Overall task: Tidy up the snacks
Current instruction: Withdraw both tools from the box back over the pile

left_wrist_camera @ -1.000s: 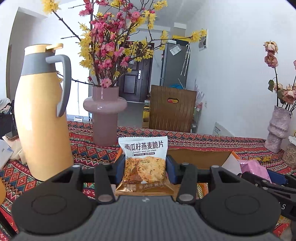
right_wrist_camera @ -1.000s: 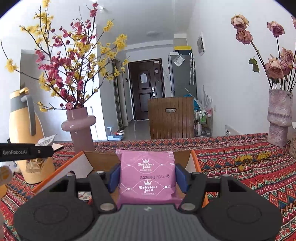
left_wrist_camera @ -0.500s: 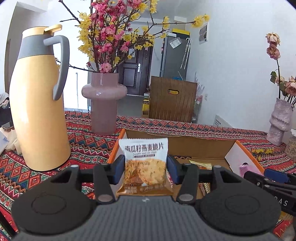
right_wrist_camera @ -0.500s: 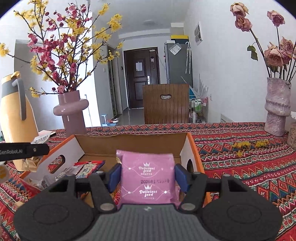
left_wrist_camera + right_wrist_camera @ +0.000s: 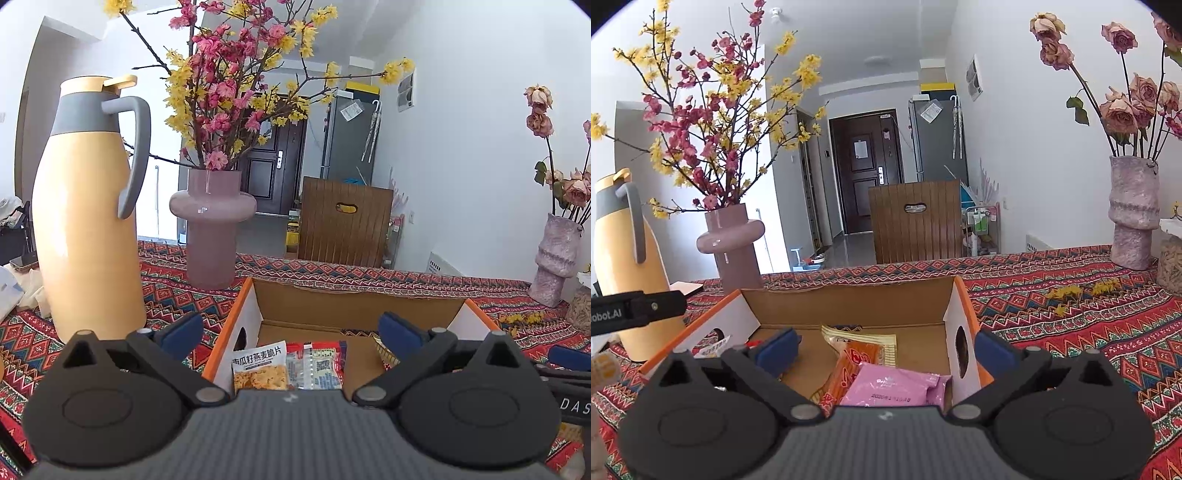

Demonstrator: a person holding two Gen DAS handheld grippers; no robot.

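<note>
Hovering over one cardboard box, the left gripper and right gripper have just spread their jaws, empty. One oat crisp packet and one pink snack packet lie inside the box.

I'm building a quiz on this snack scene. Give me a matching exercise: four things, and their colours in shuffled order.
Things:
1. thermos jug
2. snack packet nearest the right gripper
3. gripper pads
4. box edge

Colours:
a. blue
b. orange
c. yellow
d. pink

Pairs: 1-c, 2-d, 3-a, 4-b
</note>
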